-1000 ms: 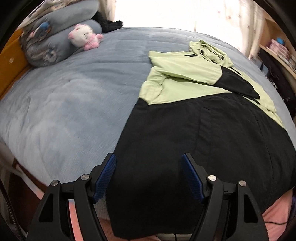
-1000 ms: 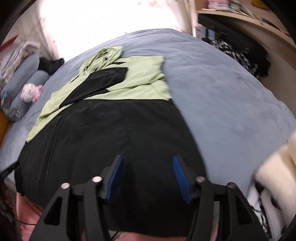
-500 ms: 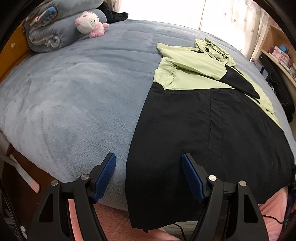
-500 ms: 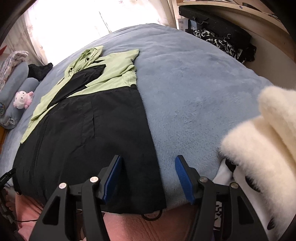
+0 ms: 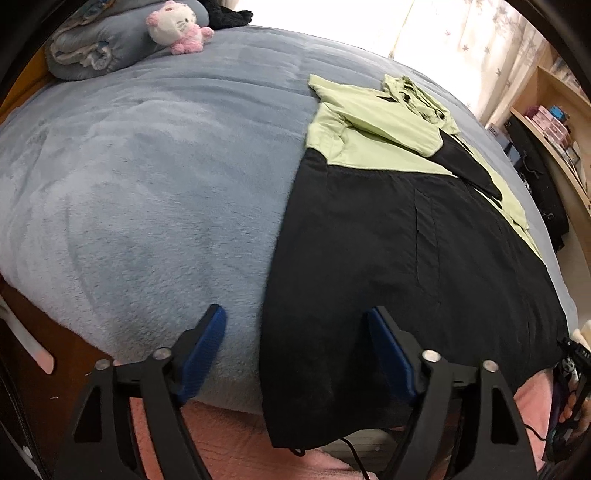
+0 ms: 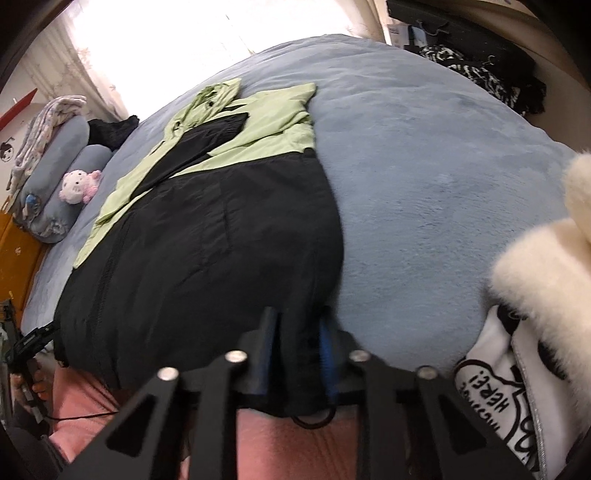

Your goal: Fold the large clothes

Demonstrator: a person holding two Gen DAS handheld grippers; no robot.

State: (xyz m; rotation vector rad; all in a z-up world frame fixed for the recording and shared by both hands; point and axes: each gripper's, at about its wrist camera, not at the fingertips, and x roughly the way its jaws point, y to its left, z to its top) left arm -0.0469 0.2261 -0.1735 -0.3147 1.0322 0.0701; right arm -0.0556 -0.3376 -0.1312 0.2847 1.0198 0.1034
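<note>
Blue bed (image 5: 155, 192) carrying the jacket (image 5: 388, 240), sleeves folded in. Right gripper (image 6: 295, 354) nearly closed, pinching its hem corner; left gripper (image 5: 295, 350) gaping wide, empty, straddling the opposite corner. Likely next: left pinching, then lifting hem toward collar.

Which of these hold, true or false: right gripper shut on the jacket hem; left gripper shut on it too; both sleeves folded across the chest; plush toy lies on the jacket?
1. Right gripper is shut on the jacket hem. True.
2. Left gripper is shut on it too. False: it is open, straddling the jacket's side edge.
3. Both sleeves are folded across the chest. True.
4. Plush toy lies on the jacket. False: it rests by the rolled bedding.
</note>
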